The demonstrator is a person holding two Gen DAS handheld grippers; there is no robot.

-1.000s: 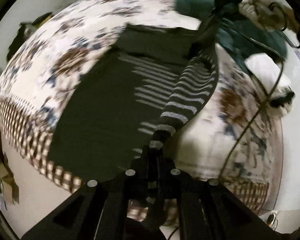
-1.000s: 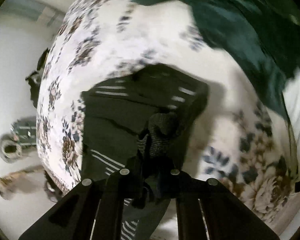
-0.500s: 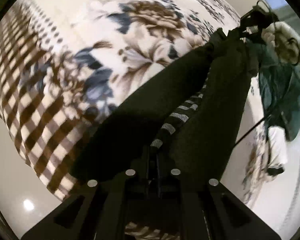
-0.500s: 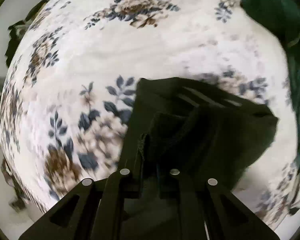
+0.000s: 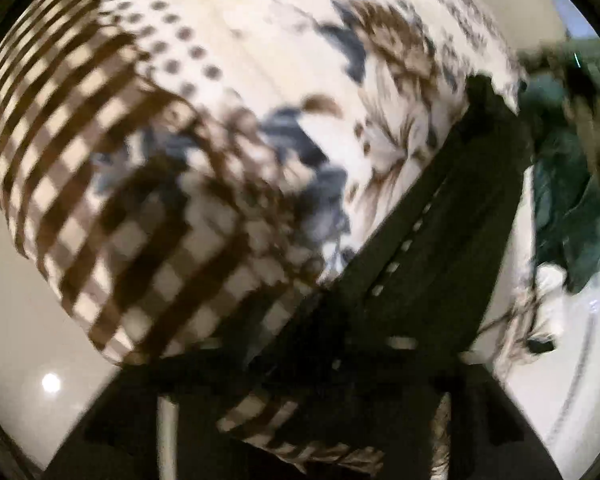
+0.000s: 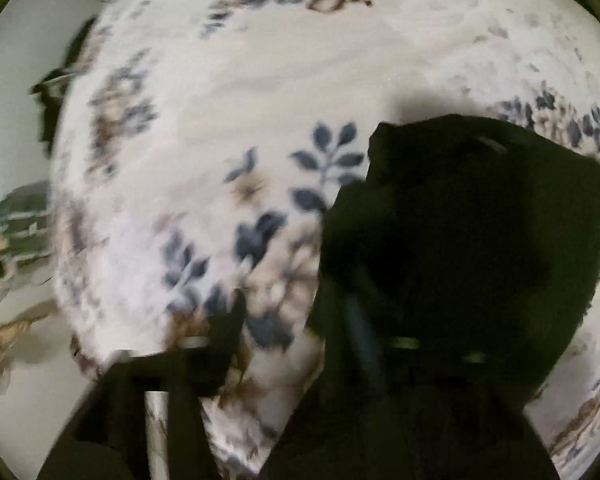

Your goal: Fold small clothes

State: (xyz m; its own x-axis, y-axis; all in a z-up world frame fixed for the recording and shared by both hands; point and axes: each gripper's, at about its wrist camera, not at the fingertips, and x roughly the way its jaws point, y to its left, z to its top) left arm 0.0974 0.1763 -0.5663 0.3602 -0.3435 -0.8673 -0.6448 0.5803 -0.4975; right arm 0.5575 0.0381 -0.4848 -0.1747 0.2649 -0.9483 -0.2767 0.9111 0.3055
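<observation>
A dark garment with thin pale stripes (image 5: 452, 216) lies folded into a long band on the floral and checked blanket (image 5: 228, 80). It runs from bottom centre to the upper right. My left gripper (image 5: 328, 360) hovers over its near end. Its jaws are opening, and the cloth lies loose between them. In the right wrist view the same garment (image 6: 472, 232) is a dark heap on the right. My right gripper (image 6: 312, 352) is over the heap's left edge with its jaws opening. Its left finger (image 6: 220, 344) is clear of the cloth; its right finger is lost against the dark fabric. Both views are blurred.
A dark green garment (image 5: 572, 208) and a white item (image 5: 548, 280) lie past the folded piece on the right. The bed's checked edge (image 5: 112, 288) drops to a pale floor. Clutter sits on the floor to the left (image 6: 12, 232).
Both grippers, shut on the garment's edge earlier, carried it across the bed and down, folding it over. Both pairs of jaws have now spread and the cloth rests on the blanket.
</observation>
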